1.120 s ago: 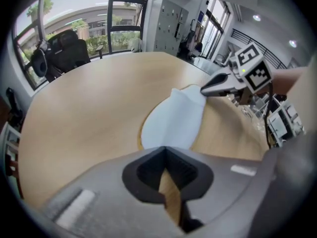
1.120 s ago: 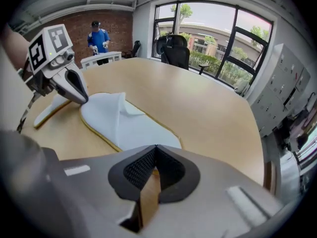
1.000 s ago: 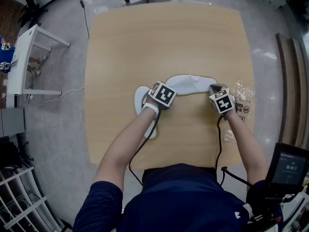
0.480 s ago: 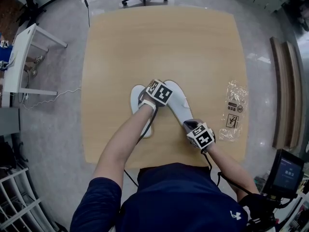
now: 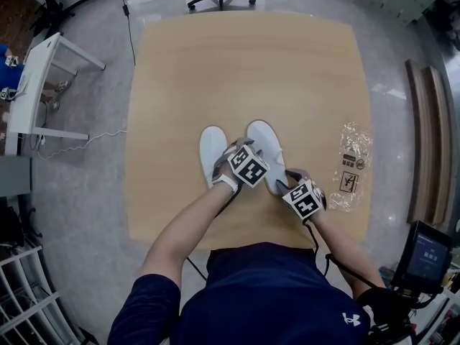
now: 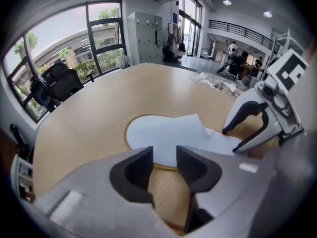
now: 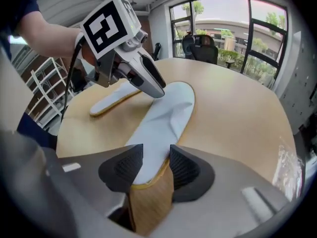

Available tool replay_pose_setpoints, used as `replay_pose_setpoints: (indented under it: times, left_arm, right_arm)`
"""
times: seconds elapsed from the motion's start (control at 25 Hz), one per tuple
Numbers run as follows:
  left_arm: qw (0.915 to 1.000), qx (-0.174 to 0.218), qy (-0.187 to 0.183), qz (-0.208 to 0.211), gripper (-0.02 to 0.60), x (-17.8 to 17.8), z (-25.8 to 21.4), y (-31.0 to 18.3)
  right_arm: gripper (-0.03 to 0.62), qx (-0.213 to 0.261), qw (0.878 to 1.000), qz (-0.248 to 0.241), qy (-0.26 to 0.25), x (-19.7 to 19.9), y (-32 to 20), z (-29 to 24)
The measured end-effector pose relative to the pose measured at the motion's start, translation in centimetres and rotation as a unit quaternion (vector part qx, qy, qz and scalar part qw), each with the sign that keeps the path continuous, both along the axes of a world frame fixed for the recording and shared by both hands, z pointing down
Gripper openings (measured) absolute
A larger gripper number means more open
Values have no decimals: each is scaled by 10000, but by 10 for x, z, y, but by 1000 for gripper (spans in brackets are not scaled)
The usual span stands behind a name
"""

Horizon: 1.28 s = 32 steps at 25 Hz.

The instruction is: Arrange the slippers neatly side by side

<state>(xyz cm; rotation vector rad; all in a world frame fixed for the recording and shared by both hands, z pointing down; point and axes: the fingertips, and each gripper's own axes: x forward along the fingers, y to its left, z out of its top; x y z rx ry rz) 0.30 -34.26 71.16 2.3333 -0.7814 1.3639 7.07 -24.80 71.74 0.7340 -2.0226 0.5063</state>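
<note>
Right hand-held gripper [image 7: 152, 165] clamped on right slipper [image 7: 166, 115], now straightened beside left slipper [image 7: 111, 100], left hand-held gripper [image 6: 165, 165] parted

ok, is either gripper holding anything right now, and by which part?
The right gripper is shut on the right-hand slipper, pinching the rear edge at its heel end. The left gripper holds nothing: its jaws stand apart with nothing between them.
</note>
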Motion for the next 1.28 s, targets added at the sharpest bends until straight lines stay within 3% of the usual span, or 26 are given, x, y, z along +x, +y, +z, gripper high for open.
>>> replay_pose_setpoints:
  times: [0.44,0.6,0.72,0.88,0.96,1.04,1.12,1.28]
  left_arm:
    - [9998,-143,-100,-58,150,-22,7,-3]
    - [9931,184,635,-965,133,-53,-37,-5]
    - [9826,340,845,-1618,133,-101,-50,3]
    - [9792,359,599,-1907,187,-158,-34,23]
    - [9828,254,479,-1768,209,-164,-19,29]
    - [9864,82,397,-1596,210,-159,-8,35]
    - [9874,-48,413,-1527,209,-150,2,41]
    - [9814,4,531,-1842,204,-151,3,42]
  right_arm:
    - [169,-68,10000,52,-14,-36,8,2]
    - [155,-178,9984,311,-436,-43,6,-5]
    - [155,234,9950,439,-868,-37,-15,-22]
    - [193,932,9919,-747,-429,-39,-46,-30]
    - [227,884,9869,-1337,-165,-48,-44,-21]
    - [229,719,9854,-1545,-45,-57,-35,-12]
    - [221,615,9903,-1238,-104,-65,-30,-7]
    - [219,634,9969,-409,-227,-73,-38,-6]
